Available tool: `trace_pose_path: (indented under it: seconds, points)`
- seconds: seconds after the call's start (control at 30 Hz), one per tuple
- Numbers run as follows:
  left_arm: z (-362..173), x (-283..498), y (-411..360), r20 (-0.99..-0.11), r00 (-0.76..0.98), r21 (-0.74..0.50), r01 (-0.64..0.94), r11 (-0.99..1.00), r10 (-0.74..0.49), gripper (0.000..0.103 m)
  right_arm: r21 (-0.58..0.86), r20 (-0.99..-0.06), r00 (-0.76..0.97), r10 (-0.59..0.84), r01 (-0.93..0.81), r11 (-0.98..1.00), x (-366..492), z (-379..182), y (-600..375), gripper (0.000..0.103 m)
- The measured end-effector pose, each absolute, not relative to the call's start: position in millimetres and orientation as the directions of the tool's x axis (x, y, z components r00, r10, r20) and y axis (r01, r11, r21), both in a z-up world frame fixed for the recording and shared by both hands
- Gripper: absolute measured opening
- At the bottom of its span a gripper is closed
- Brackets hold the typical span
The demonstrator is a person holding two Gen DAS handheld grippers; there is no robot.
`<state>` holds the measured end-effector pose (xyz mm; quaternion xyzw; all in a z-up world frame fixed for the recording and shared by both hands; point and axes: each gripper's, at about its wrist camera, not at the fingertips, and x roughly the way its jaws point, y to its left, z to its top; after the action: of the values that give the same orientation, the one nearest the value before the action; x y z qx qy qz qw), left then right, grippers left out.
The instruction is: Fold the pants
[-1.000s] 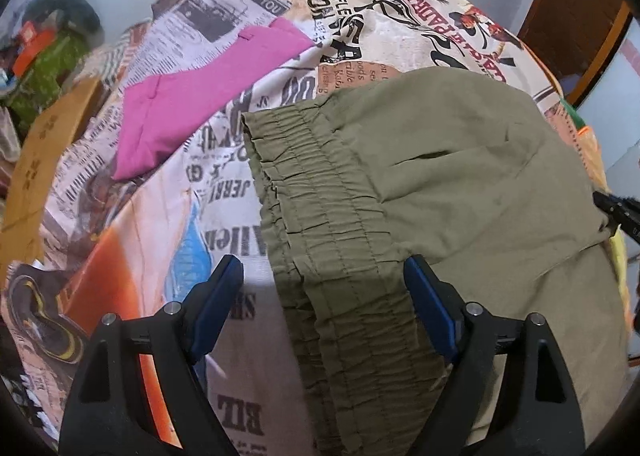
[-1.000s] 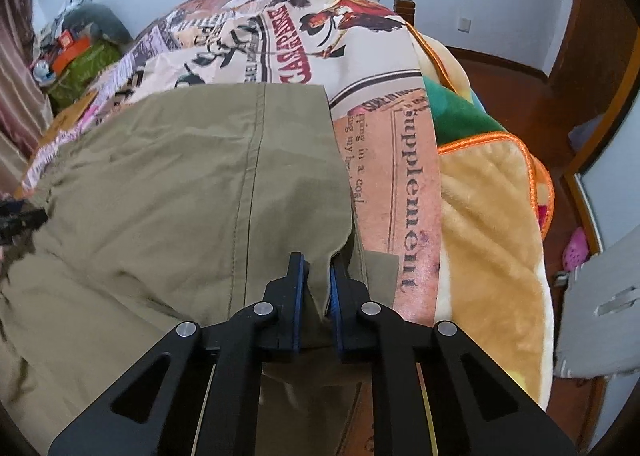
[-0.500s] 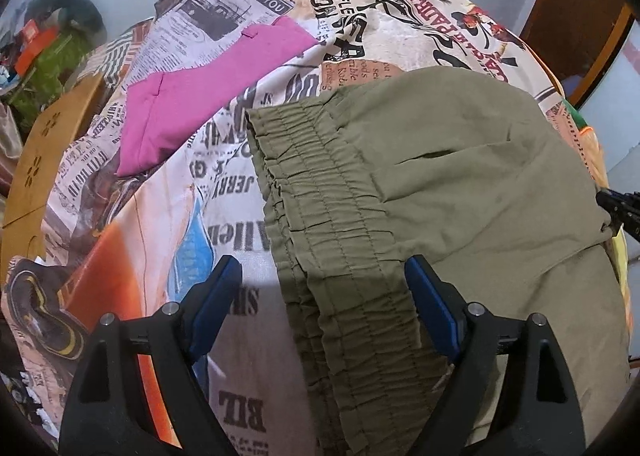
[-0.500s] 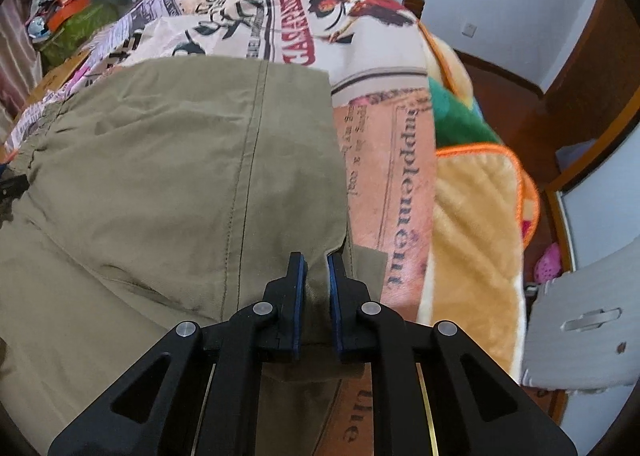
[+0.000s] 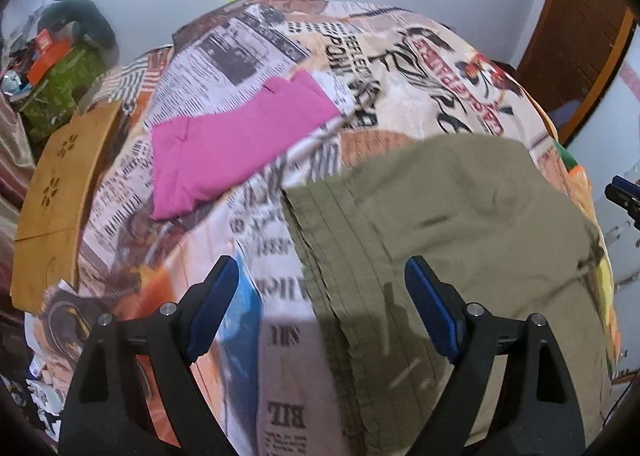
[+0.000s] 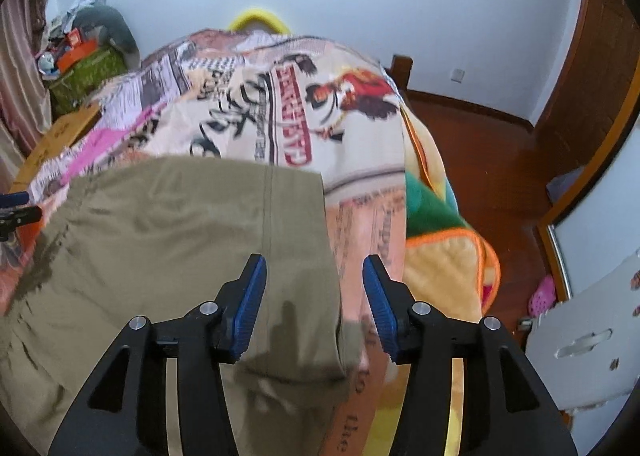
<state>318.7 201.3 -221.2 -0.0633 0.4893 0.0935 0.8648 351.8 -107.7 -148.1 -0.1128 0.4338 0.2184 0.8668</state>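
Olive pants (image 5: 460, 216) are lying folded on the printed bedspread (image 5: 280, 56), both left gripper (image 5: 322, 300) and right gripper (image 6: 314, 296) gaping empty; next, I judge, regripping waistband (image 5: 332, 248) edges squarely.

Readable txt, all printed on newspaper-print bedsheet (image 5: 400, 68):
- Near edge, left wrist view: "BIL", upside down, btwn the fingers.
- Far right, red banner lettering: blurred, not legible.
- Right wrist view, near right edge: "the", sideways.
Other print too blurred to read.
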Motion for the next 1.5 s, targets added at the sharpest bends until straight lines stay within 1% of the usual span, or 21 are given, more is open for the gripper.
trace_pose_path:
  seconds: [0.07, 0.13, 0.17, 0.2, 0.3, 0.5, 0.67, 0.83, 0.93, 1.07, 1.13, 1.2, 1.23, 1.27, 1.33, 1.37, 1.43, 1.47, 1.5]
  points:
    - [-220.9, 326.1, 204.4, -0.857, 0.505, -0.019, -0.230, 0.973, 0.102, 0.086, 0.000, -0.794, 0.535, 0.289, -0.475, 0.880, 360.2, -146.3, -101.5, 0.047]
    - [-222.9, 335.9, 207.0, -0.856, 0.505, -0.016, -0.231, 0.973, 0.106, 0.086, -0.003, -0.792, 0.537, 0.292, -0.480, 0.877, 368.7, -149.0, -95.1, 0.052]
    - [-223.9, 338.6, 207.5, -0.856, 0.505, -0.014, -0.229, 0.973, 0.107, 0.086, -0.007, -0.790, 0.540, 0.290, -0.482, 0.876, 371.0, -150.5, -92.9, 0.056]
    - [-226.6, 343.3, 208.1, -0.857, 0.503, -0.008, -0.227, 0.974, 0.110, 0.086, -0.013, -0.788, 0.544, 0.289, -0.483, 0.875, 375.0, -152.8, -89.6, 0.057]
    - [-237.5, 357.7, 210.8, -0.866, 0.486, 0.004, -0.229, 0.973, 0.118, 0.086, -0.021, -0.797, 0.532, 0.285, -0.495, 0.868, 387.6, -161.6, -80.9, 0.057]
    - [-259.2, 379.4, 216.3, -0.884, 0.456, -0.005, -0.234, 0.972, 0.105, 0.086, 0.016, -0.840, 0.466, 0.278, -0.491, 0.871, 428.8, -189.8, -65.5, 0.057]
    - [-270.7, 390.5, 218.2, -0.889, 0.448, -0.008, -0.227, 0.974, 0.097, 0.086, 0.006, -0.860, 0.442, 0.254, -0.489, 0.872, 458.3, -211.7, -55.5, 0.057]
    - [-283.9, 394.6, 220.4, -0.895, 0.437, -0.009, -0.225, 0.974, 0.092, 0.086, 0.076, -0.878, 0.380, 0.289, -0.487, 0.870, 479.3, -236.7, -48.7, 0.057]
    - [-293.4, 395.0, 223.7, -0.898, 0.433, -0.031, -0.234, 0.972, 0.075, 0.086, 0.099, -0.884, 0.355, 0.303, -0.490, 0.866, 483.3, -250.8, -43.8, 0.057]
    - [-295.0, 395.0, 230.9, -0.899, 0.438, -0.095, -0.256, 0.962, 0.027, 0.085, 0.153, -0.883, 0.325, 0.339, -0.483, 0.862, 486.7, -255.0, -51.4, 0.058]
    - [-292.6, 395.1, 231.5, -0.897, 0.443, -0.110, -0.256, 0.960, 0.016, 0.081, 0.161, -0.887, 0.308, 0.344, -0.493, 0.855, 487.6, -255.2, -53.4, 0.058]
    - [-290.3, 395.1, 228.6, -0.896, 0.445, -0.106, -0.250, 0.962, 0.017, 0.073, 0.153, -0.892, 0.302, 0.336, -0.498, 0.854, 487.2, -255.3, -54.8, 0.058]
    - [-289.2, 395.4, 226.4, -0.895, 0.446, -0.097, -0.246, 0.964, 0.024, 0.071, 0.144, -0.892, 0.310, 0.329, -0.495, 0.857, 484.8, -254.7, -55.0, 0.058]
    - [-287.1, 395.7, 222.3, -0.892, 0.452, -0.088, -0.231, 0.969, 0.027, 0.063, 0.135, -0.891, 0.319, 0.324, -0.494, 0.859, 485.4, -255.6, -52.4, 0.057]
    - [-283.9, 396.1, 213.7, -0.883, 0.463, -0.033, -0.216, 0.976, 0.073, 0.062, 0.150, -0.885, 0.317, 0.340, -0.498, 0.854, 485.1, -256.2, -46.7, 0.042]
    - [-283.9, 397.4, 210.0, -0.880, 0.466, -0.007, -0.206, 0.979, 0.091, 0.060, 0.162, -0.884, 0.312, 0.349, -0.496, 0.853, 483.8, -256.2, -44.7, 0.031]
    - [-285.4, 400.4, 205.9, -0.880, 0.460, 0.030, -0.195, 0.980, 0.119, 0.058, 0.107, -0.890, 0.339, 0.305, -0.495, 0.862, 480.9, -256.2, -41.0, 0.022]
    - [-285.4, 401.0, 204.5, -0.880, 0.458, 0.039, -0.193, 0.980, 0.125, 0.057, 0.072, -0.892, 0.354, 0.281, -0.503, 0.862, 479.6, -255.9, -38.0, 0.013]
    - [-283.2, 400.8, 203.2, -0.875, 0.465, 0.047, -0.193, 0.980, 0.133, 0.056, 0.059, -0.892, 0.360, 0.273, -0.506, 0.860, 478.4, -255.2, -37.2, 0.013]
